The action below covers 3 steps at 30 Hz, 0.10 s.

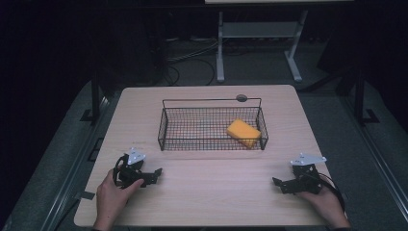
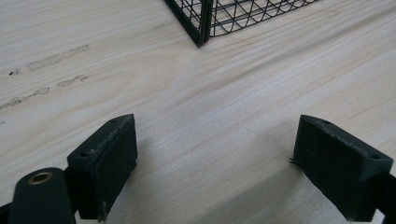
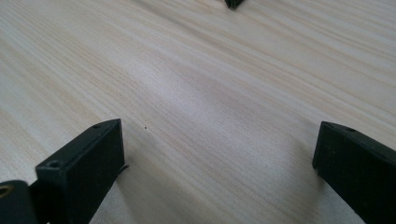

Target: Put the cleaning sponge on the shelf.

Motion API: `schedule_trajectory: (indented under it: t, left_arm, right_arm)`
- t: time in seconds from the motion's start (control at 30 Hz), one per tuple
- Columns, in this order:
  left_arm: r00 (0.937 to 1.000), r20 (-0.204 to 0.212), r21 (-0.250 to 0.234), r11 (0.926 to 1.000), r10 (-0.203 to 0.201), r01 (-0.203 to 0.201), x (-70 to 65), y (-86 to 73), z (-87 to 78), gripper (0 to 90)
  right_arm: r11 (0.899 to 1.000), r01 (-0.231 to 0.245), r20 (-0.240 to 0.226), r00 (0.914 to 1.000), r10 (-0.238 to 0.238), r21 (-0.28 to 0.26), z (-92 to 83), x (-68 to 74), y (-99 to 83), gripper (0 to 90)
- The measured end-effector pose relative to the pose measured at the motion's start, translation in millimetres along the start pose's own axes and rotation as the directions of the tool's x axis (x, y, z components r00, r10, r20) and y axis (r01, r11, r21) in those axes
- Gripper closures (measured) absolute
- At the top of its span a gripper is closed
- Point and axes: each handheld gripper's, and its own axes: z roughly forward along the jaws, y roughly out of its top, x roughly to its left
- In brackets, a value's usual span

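Here we hold the left gripper [image 1: 153, 173] at lower left of the high view and the right gripper [image 1: 277, 183] at lower right, both low over the table [image 1: 211, 192], jaws spread wide with nothing between them. We judge this a rest before a reach: next, one gripper must travel up-frame to the wire basket [image 1: 211, 143], where the yellow sponge [image 1: 243, 132] lies in its right end. The pale wood carries faint scuffs; the room beyond is dim, possibly with a desk frame [image 1: 260, 33].
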Motion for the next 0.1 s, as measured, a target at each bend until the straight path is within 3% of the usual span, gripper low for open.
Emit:
schedule_trajectory:
  t: [0.1]
  left_arm:
    - [1.0000, 0.000, 0.000, 1.0000, 0.000, 0.000, 0.0, 0.0, 0.0, 12.7]
  right_arm:
    - [1.000, 0.003, -0.001, 1.0000, -0.003, -0.013, 0.2, -0.4, -1.2, 1.7]
